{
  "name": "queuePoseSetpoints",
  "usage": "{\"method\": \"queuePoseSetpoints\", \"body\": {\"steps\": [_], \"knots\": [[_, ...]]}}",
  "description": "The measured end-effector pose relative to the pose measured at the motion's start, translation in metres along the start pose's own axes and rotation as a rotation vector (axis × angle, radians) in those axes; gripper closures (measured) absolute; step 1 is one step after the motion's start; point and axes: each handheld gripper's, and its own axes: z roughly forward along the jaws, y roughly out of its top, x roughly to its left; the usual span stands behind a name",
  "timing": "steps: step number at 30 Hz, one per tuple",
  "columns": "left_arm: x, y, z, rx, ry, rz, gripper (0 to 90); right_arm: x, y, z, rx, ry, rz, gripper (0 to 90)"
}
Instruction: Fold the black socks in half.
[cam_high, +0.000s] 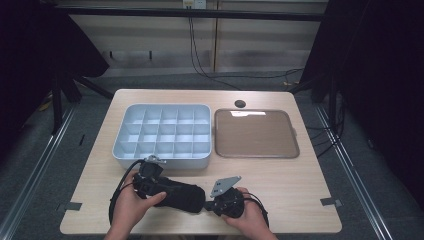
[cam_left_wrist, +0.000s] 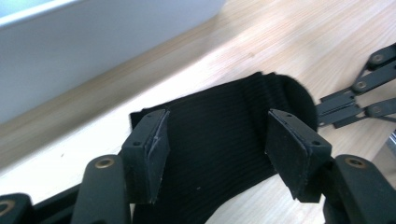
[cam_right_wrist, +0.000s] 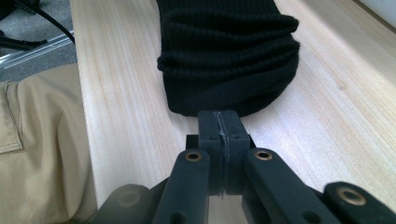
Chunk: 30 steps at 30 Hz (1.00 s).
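Your left gripper (cam_high: 165, 187) sits at about 7 o'clock on the table (cam_high: 300, 190), near the front edge, with your left hand (cam_high: 131, 205) wrapped round its body. In the left gripper view its jaws stand moderately apart, one pad on each side of the black ribbed sock (cam_left_wrist: 224, 140). Neither pad presses the fabric; a gap shows between each pad face and the cloth. The sock lies flat on the wood between them and runs away toward 1 o'clock in that view.

Your right gripper (cam_high: 209, 205) is at about 6 o'clock on the table, held by your right hand (cam_high: 250, 215), its grey three-cornered plate (cam_high: 225, 186) tilted up above it. In the right gripper view the jaws are closed tight, pad against pad. The sock's bunched, rounded end (cam_right_wrist: 229, 56) sits just beyond the tips at 12 o'clock. Whether a pinch of fabric is caught between the pads you cannot tell from here; the tips meet the cloth's lower edge.

In the high view the sock (cam_high: 182, 196) lies between the two grippers, a dark roll running from 9 to 3 o'clock.

The white compartment tray (cam_high: 205, 161) lies just beyond the left gripper at 12 o'clock, its front wall close to the gripper. The brown flat tray (cam_high: 295, 150) rests just beside it at 3 o'clock. A tan trouser leg (cam_right_wrist: 42, 154) shows past the table edge in the right gripper view.
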Motion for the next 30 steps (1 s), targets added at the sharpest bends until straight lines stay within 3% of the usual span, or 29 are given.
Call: {"method": "queuePoseSetpoints", "body": {"steps": [10, 30], "knots": [[0.015, -0.011, 0.0, 0.017, 0.034, -0.029, 37.8, 0.0, 0.0, 0.0, 0.003, -0.002, -0.003, 89.6], [0.03, -0.023, 0.002, 0.031, 0.047, -0.06, 39.6, 0.0, 0.001, 0.0, 0.004, 0.0, -0.007, 89.5]]}}
